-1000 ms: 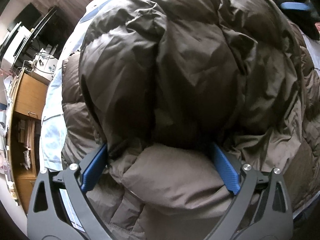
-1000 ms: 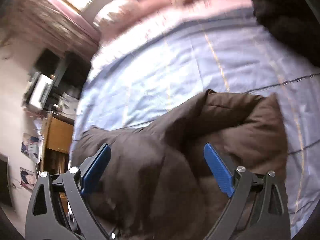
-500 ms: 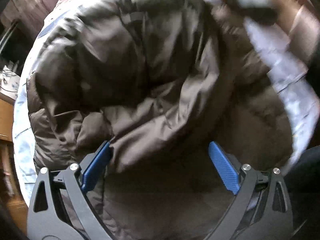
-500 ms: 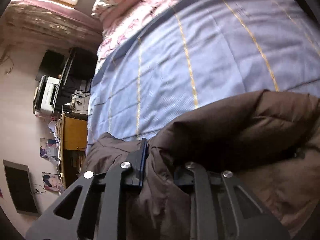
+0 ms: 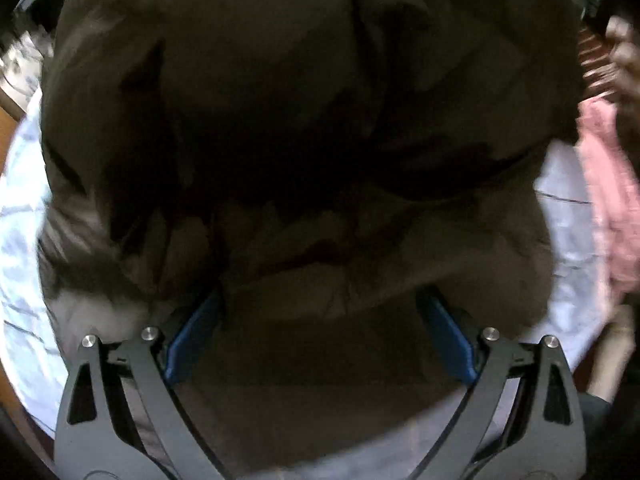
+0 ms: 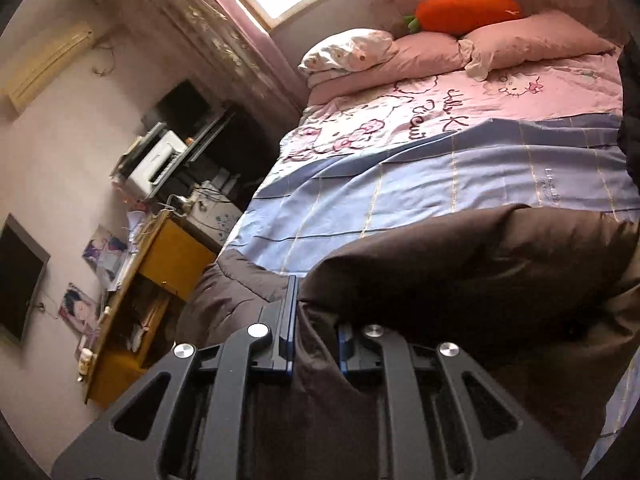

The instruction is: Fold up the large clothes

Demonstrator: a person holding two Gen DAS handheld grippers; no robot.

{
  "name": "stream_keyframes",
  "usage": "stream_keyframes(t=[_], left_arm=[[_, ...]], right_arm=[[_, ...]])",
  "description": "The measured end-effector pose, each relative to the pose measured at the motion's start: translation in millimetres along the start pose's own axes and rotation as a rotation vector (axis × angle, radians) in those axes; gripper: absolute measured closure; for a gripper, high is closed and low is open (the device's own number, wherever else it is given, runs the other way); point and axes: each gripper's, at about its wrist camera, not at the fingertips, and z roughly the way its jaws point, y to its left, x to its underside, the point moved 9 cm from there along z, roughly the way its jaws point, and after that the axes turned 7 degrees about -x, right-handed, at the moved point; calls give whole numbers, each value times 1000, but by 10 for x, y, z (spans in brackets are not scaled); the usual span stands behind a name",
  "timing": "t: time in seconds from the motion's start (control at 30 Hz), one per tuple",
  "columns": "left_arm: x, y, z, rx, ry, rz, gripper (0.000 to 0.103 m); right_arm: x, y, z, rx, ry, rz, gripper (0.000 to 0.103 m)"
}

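Observation:
A big dark brown puffer jacket point(image 5: 300, 100) lies bunched on the bed and fills the blurred left wrist view. My left gripper point(image 5: 320, 312) points steeply down at it, jaws wide and open; puffy fabric bulges between the blue pads point(image 5: 192, 336) without being pinched. In the right wrist view the jacket point(image 6: 460, 272) lies across the lower bed. My right gripper point(image 6: 316, 312) holds a fold of it. Its jaws are closing, with the pads pressed on the brown cloth, which hides the right pad.
The bed has a blue checked sheet point(image 6: 440, 172), a pink quilt point(image 6: 520, 96), pillows and an orange carrot plush point(image 6: 464, 12) at its head. A wooden desk point(image 6: 168, 264) and a printer point(image 6: 156, 164) stand left of the bed. Dark clothing point(image 6: 630, 120) lies at the right edge.
My right jaws went from wide apart to clamped on a jacket fold, and the gripper rose and tilted toward the bed's head. The left gripper swung over the jacket, jaws still wide.

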Motion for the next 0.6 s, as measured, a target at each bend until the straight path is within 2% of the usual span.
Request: stream_keyframes(t=[0.1, 0.13, 0.2, 0.23, 0.3, 0.33, 0.37, 0.43, 0.47, 0.57, 0.6], left_arm=[[220, 8, -313, 160, 58, -48, 7], [162, -5, -526, 231, 13, -44, 7], [48, 124, -819, 234, -102, -29, 6], [38, 223, -891, 228, -122, -42, 6], [153, 339, -779, 321, -26, -130, 6], [199, 351, -701, 345, 16, -160, 6], [291, 380, -596, 330, 57, -189, 6], [414, 483, -475, 229, 64, -213, 7], [490, 540, -409, 215, 68, -243, 7], [711, 568, -8, 284, 156, -385, 8], [739, 617, 170, 286, 178, -460, 11]], right_arm=[[101, 117, -214, -37, -7, -23, 88], [159, 190, -284, -50, -3, -36, 88], [262, 352, -396, -70, 6, -76, 88], [331, 451, -469, -76, 11, -106, 88], [455, 600, -605, -79, 23, -142, 88], [506, 648, -650, -78, 29, -150, 88], [550, 679, -689, -78, 34, -155, 88], [619, 708, -746, -76, 37, -152, 88], [651, 715, -767, -75, 40, -146, 88], [720, 731, -807, -76, 36, -132, 88], [746, 747, -825, -85, 30, -122, 88]])
